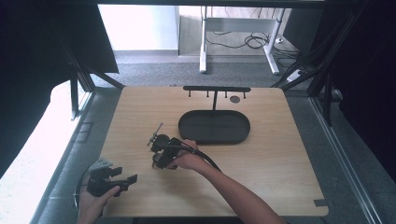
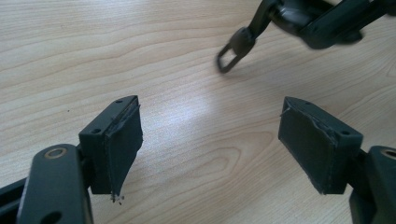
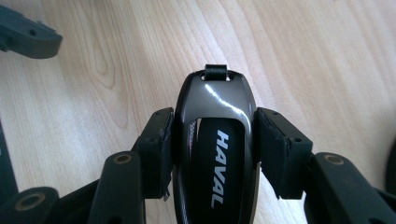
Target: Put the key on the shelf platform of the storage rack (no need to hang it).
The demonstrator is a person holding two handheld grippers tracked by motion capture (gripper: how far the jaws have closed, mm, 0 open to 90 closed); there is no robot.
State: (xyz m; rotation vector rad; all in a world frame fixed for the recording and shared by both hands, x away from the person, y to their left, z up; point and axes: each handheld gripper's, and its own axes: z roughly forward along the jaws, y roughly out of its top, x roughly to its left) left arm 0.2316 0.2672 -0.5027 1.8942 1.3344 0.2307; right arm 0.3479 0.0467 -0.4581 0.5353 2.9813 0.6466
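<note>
Right gripper is pinching a glossy black HAVAL key fob over the light wooden counter; left gripper, at seven o'clock, is gaping wide.

This looks like a lab or test room in an office. A plain wooden table stands inside a frame of black metal bars. Grey carpet covers the floor. Past the table's far edge stands a white desk frame with loose cables under it
</note>
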